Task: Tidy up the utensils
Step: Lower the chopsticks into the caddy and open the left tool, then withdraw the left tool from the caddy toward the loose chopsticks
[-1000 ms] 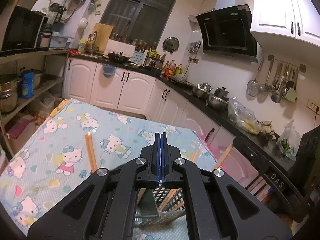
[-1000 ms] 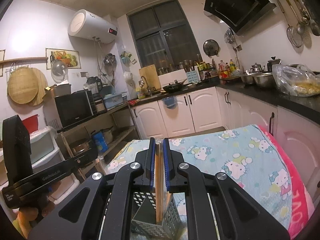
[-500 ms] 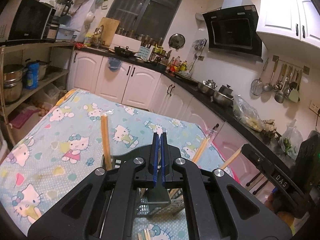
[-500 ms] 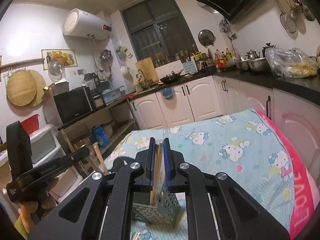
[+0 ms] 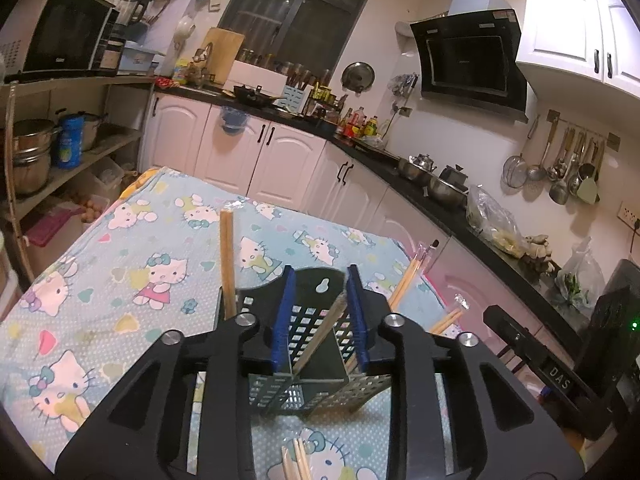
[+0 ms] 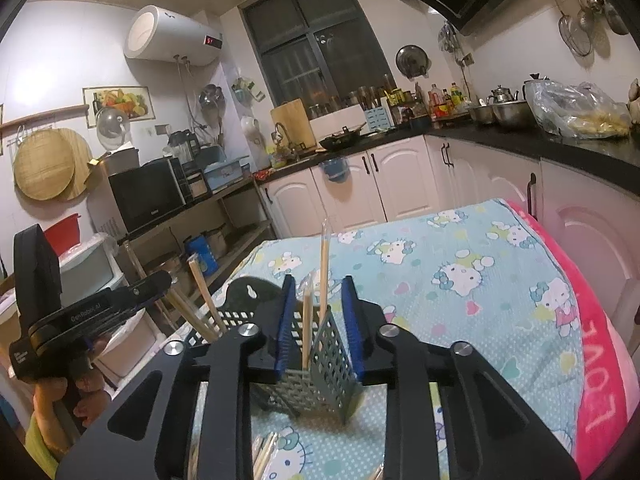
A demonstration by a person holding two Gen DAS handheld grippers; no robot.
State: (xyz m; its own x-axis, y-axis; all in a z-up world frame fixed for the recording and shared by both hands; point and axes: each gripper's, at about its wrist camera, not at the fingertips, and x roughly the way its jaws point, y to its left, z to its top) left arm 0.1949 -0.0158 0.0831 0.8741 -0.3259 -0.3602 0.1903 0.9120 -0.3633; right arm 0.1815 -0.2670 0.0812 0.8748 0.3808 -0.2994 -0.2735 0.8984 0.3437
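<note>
Two grippers, left (image 5: 320, 316) and right (image 6: 318, 320), have their fingers opening above a perforated caddy (image 5: 320, 376) on the counter (image 5: 120, 272). Chopsticks (image 6: 306, 324) stand in it between the right fingers, apparently unpressed. One stick (image 5: 320, 340) leans between the left fingers.

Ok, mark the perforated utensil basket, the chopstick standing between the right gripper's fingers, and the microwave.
utensil basket (image 6: 334, 356), right wrist view, on its grey perforated wall.
chopstick (image 6: 323, 264), right wrist view, on its upright shaft.
microwave (image 5: 60, 30), left wrist view, on its dark door.
</note>
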